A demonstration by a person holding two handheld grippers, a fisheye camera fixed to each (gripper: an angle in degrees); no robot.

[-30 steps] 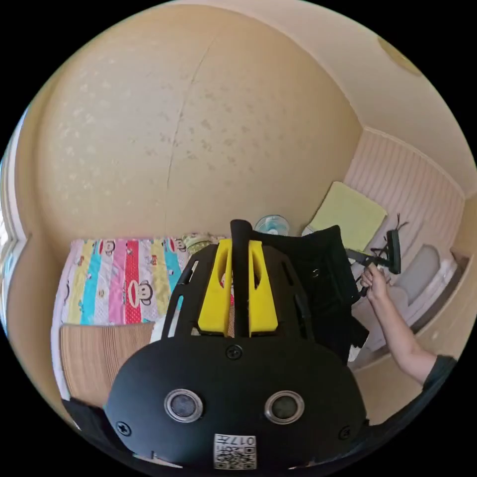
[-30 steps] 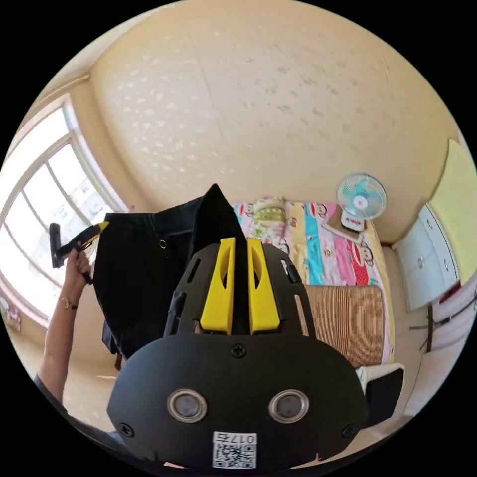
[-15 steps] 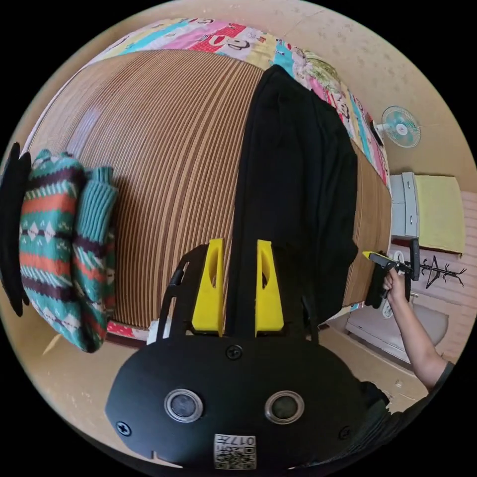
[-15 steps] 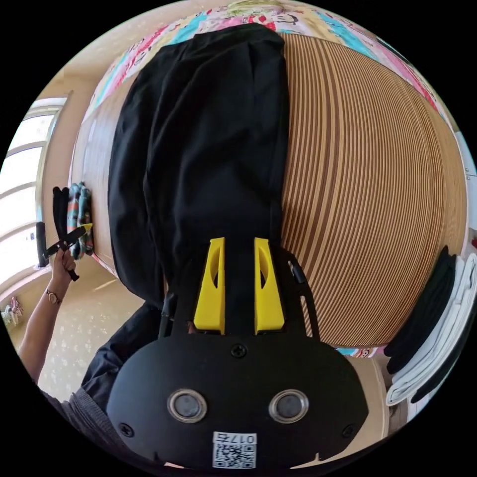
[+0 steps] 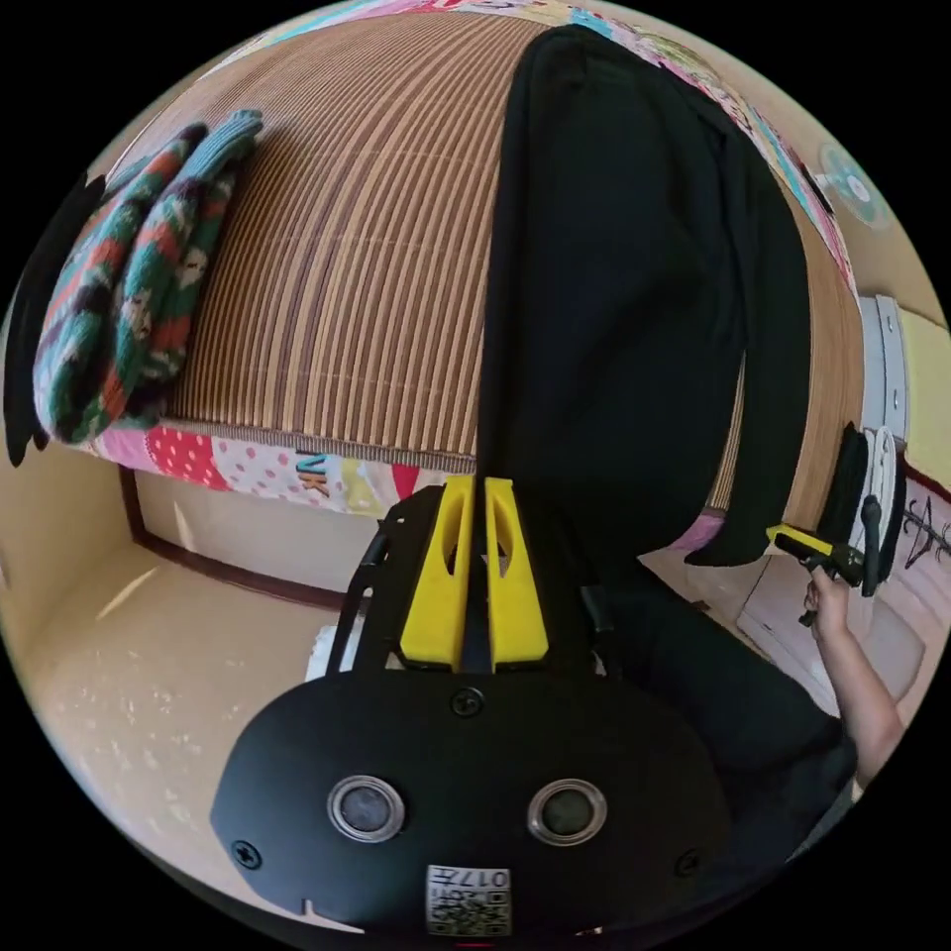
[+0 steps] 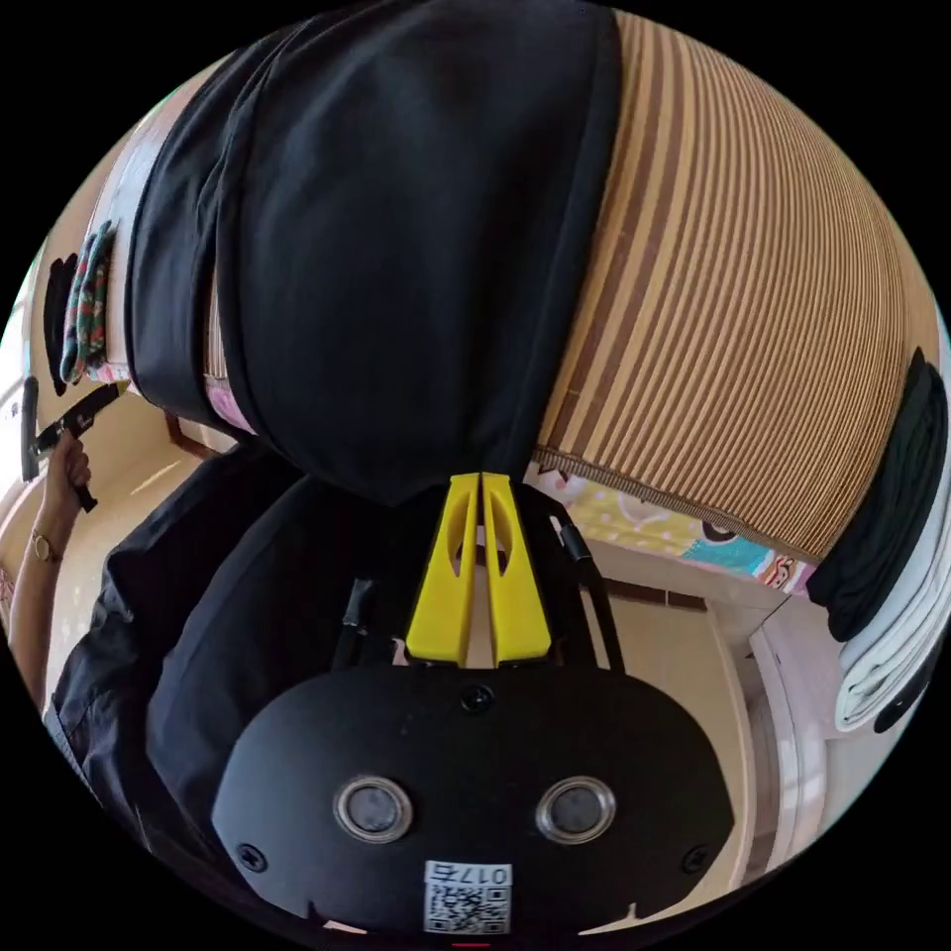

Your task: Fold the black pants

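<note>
The black pants (image 5: 634, 277) lie lengthwise on the striped bamboo mat (image 5: 347, 248), their near end hanging over the bed's front edge. My left gripper (image 5: 474, 487) is shut on the near left corner of the pants, with black cloth between its yellow jaws. In the right gripper view the pants (image 6: 396, 228) spread across the mat (image 6: 753, 297), and my right gripper (image 6: 480, 482) is shut on their near right corner. Each gripper also appears far off in the other's view, hand-held: the right gripper (image 5: 822, 550) and the left gripper (image 6: 69, 421).
A patterned knit sweater (image 5: 129, 277) lies folded at the mat's left end. A stack of folded black and white clothes (image 6: 892, 594) sits at the right end. The person's dark clothing (image 6: 198, 614) is close below the bed edge. A fan (image 5: 854, 188) stands far back.
The pants went from hanging in the air to lying on the mat. Both grippers have since drawn back and down past the bed's front edge, pulling the near end over it.
</note>
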